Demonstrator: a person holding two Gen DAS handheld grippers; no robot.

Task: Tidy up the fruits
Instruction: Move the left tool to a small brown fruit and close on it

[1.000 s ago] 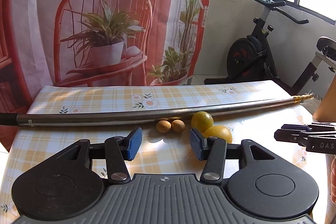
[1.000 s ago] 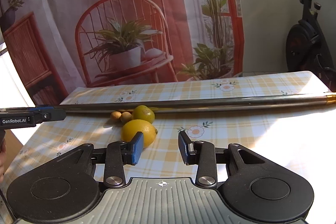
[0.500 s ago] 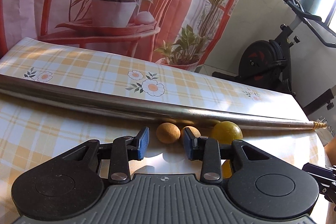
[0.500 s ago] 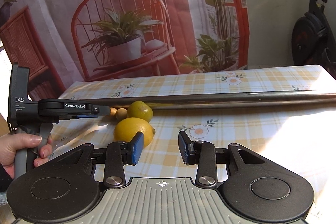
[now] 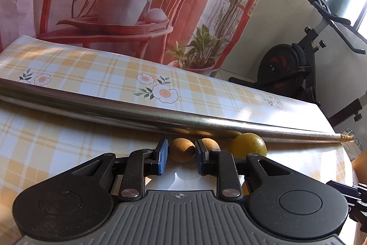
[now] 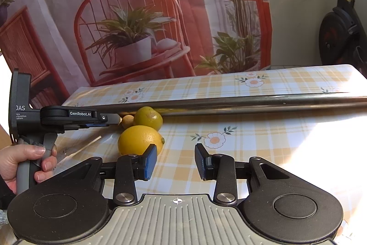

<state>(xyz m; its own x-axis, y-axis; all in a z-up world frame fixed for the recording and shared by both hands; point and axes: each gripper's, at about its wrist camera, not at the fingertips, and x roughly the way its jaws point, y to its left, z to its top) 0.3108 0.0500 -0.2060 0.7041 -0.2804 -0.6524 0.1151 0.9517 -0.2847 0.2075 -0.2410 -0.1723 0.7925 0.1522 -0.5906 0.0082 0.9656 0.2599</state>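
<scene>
Your left gripper (image 5: 179, 159) has its jaws apart around a small brown fruit (image 5: 182, 149); whether the pads touch it can't be told. A second brown fruit (image 5: 209, 144) sits just right of it, then a greenish lemon (image 5: 248, 147), all against the steel pole (image 5: 160, 116). A yellow lemon (image 6: 140, 139) lies nearer you. Your right gripper (image 6: 176, 161) is open and empty over bare tablecloth (image 6: 275, 137), with free room to its right.
</scene>
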